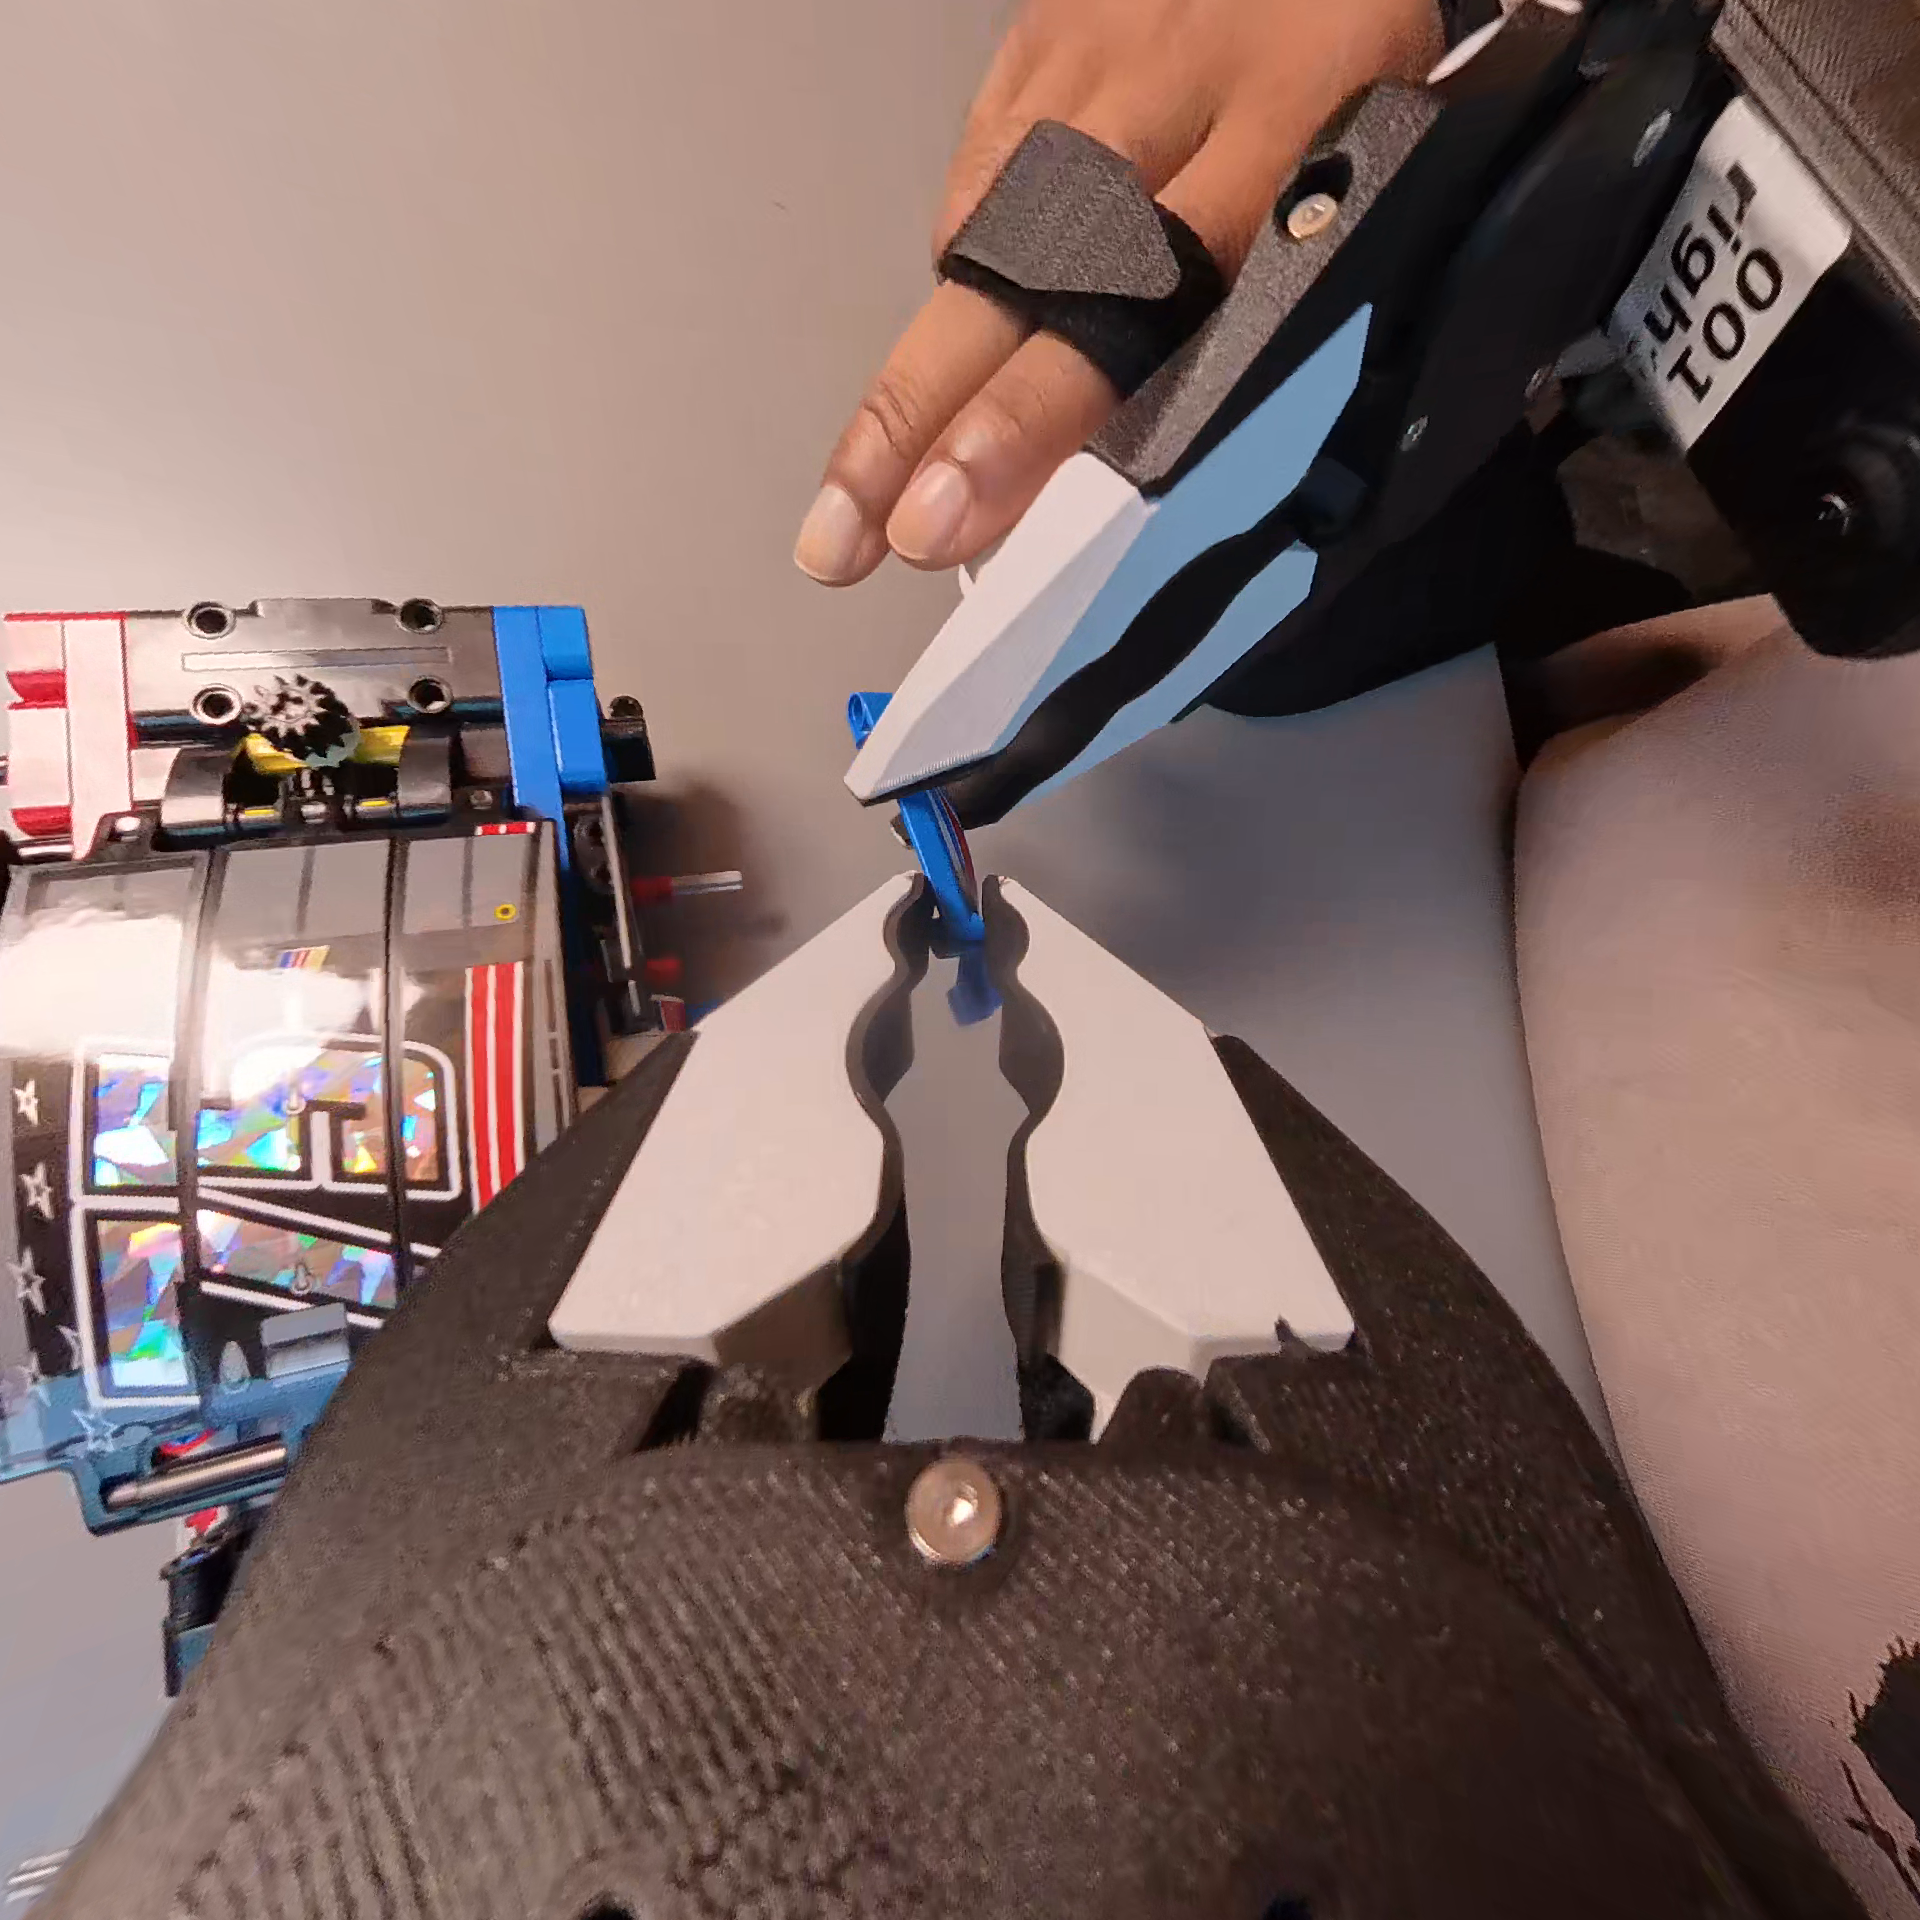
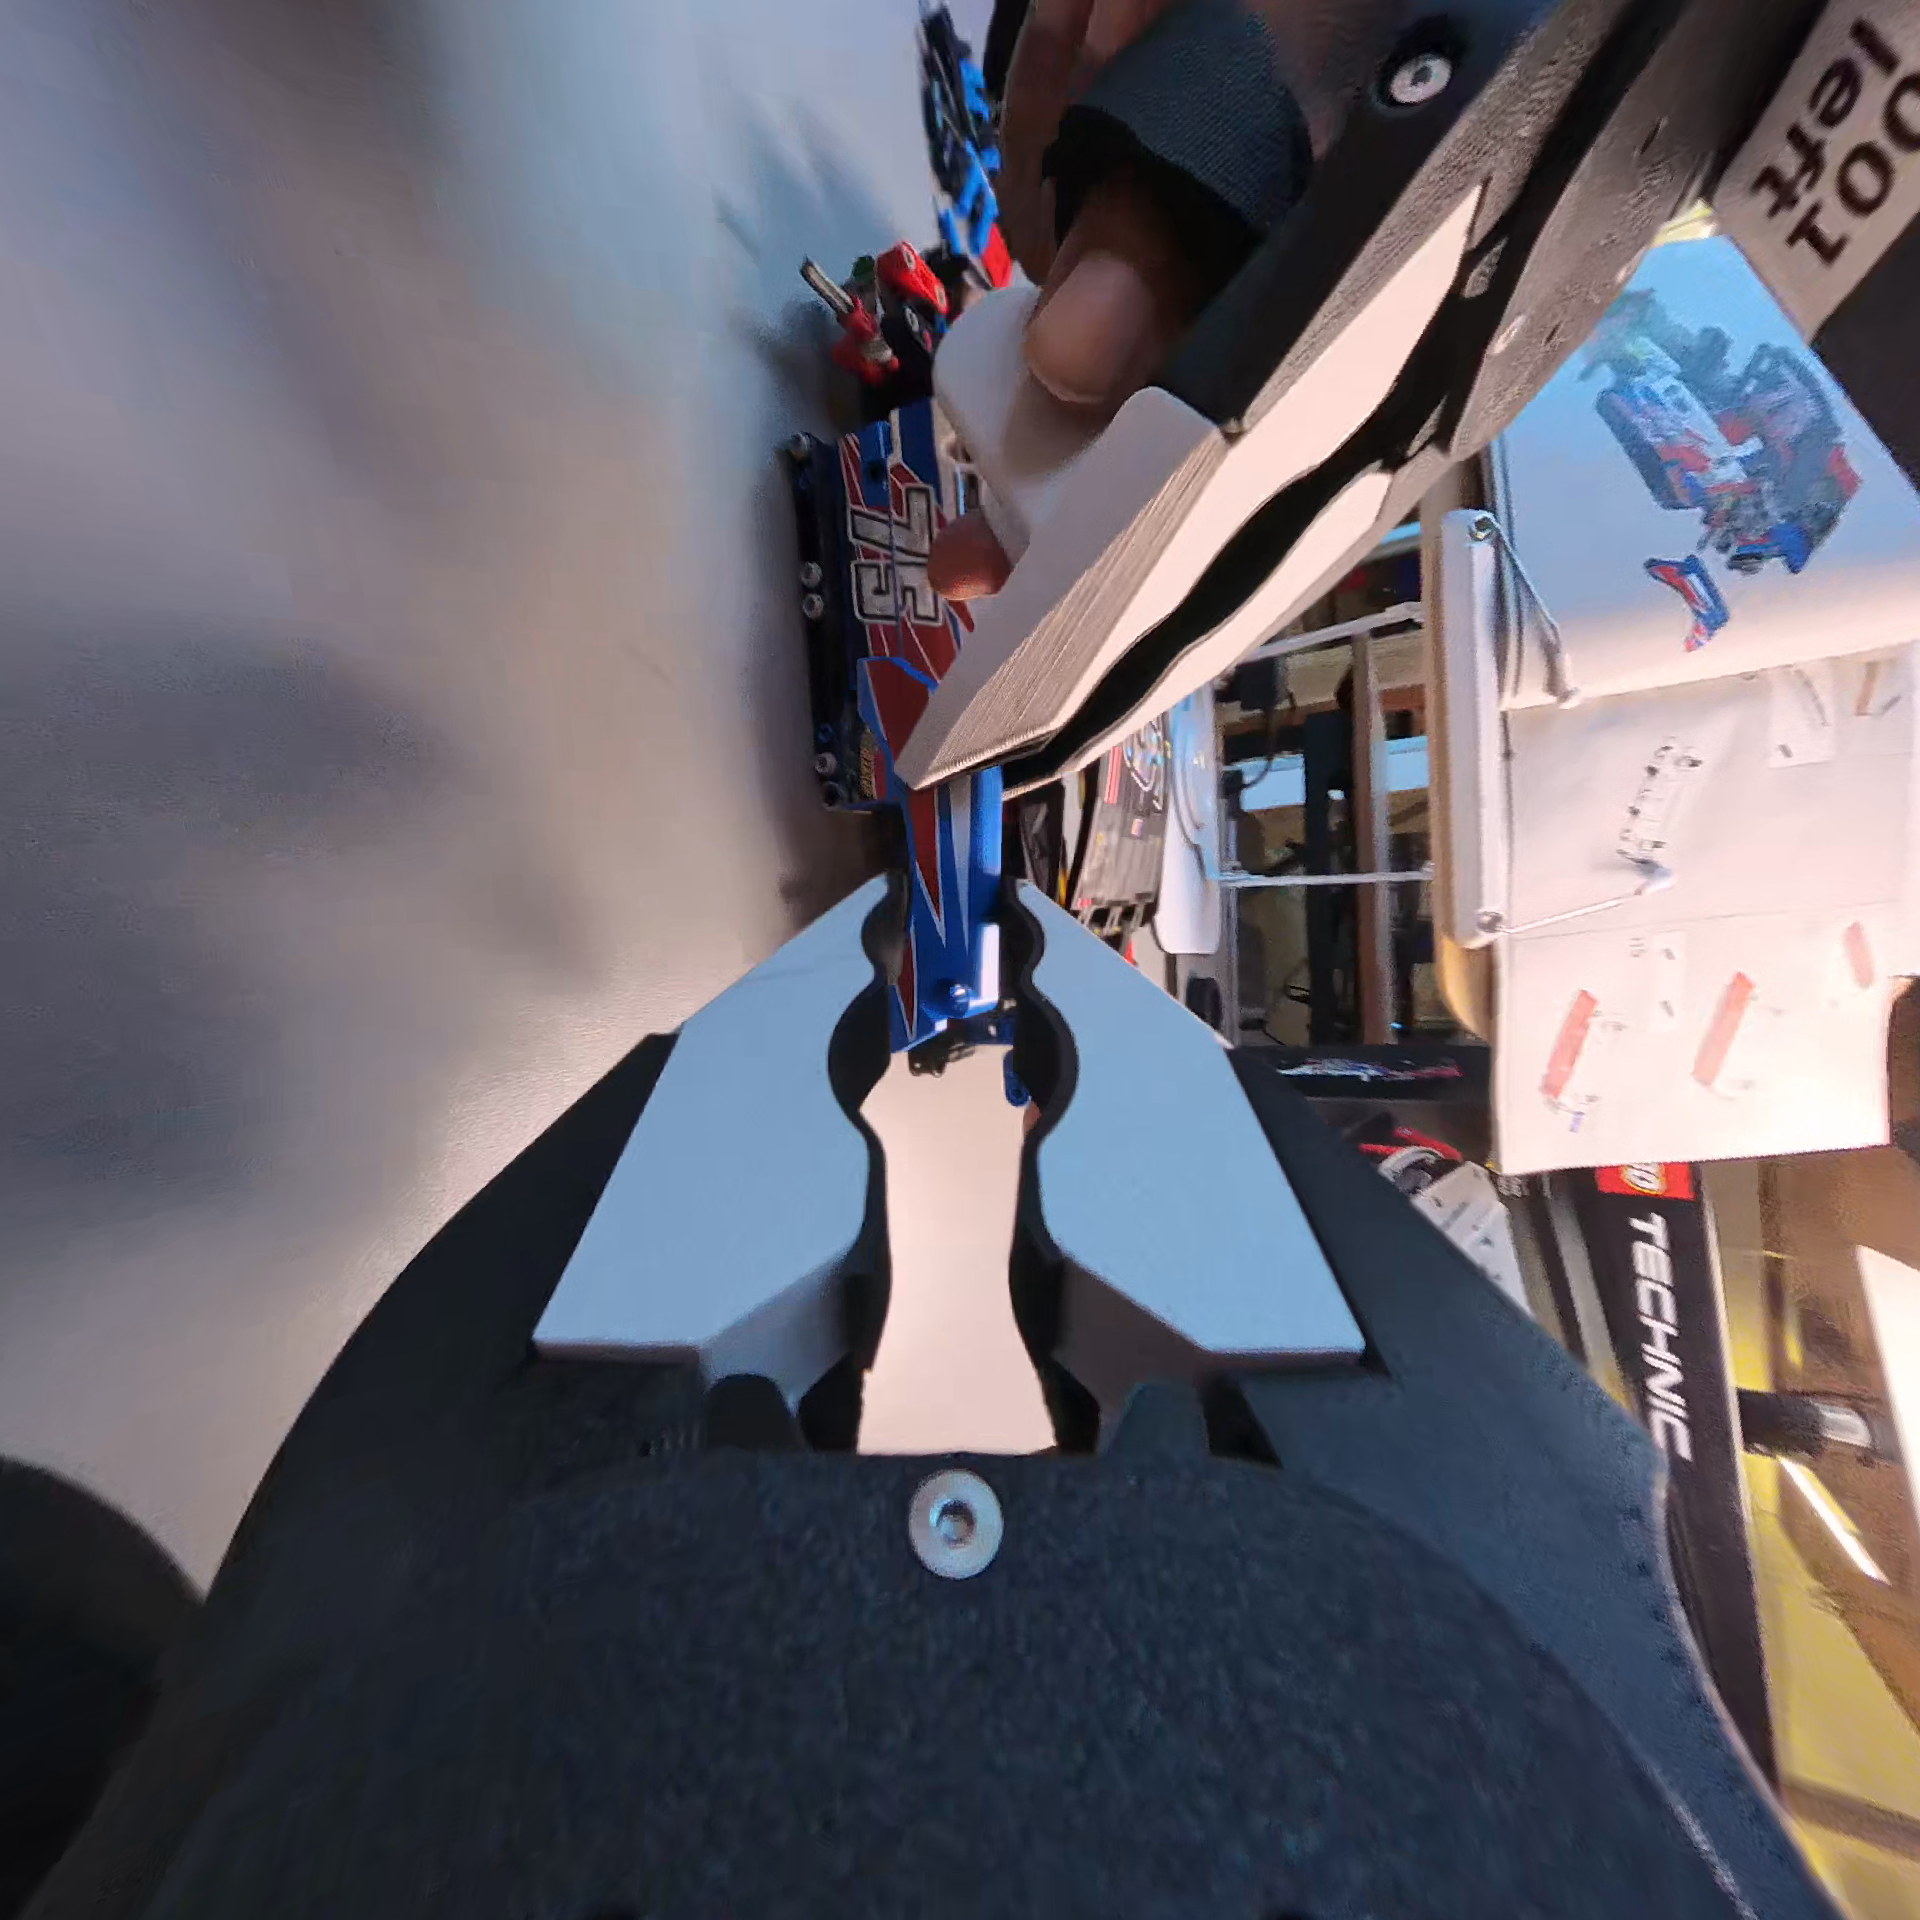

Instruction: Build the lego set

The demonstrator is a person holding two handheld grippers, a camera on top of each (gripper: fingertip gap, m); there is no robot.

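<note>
A thin blue Lego panel [image 1: 935, 852] with a red and white sticker is held in the air between both grippers. My left gripper [image 1: 954, 883] is shut on its lower end. My right gripper [image 1: 925, 800] comes in from the upper right and is shut on its upper end. In the right wrist view the same panel [image 2: 951, 862] sits between my right gripper's [image 2: 951, 894] fingers, with the left gripper [image 2: 977, 774] clamped just beyond. The part-built truck [image 1: 291, 1039], black with holographic stickers and blue edges, lies at the left.
A second blue and red stickered panel [image 2: 883, 582] lies on the grey table behind the held one. Loose red [image 2: 894, 301] and blue pieces [image 2: 966, 156] lie farther back. The instruction booklet [image 2: 1662, 831] and the black Lego box [image 2: 1662, 1351] stand at the right. A person's hand [image 1: 935, 416] grips the right gripper. The tips of both grippers are at nearly the same place.
</note>
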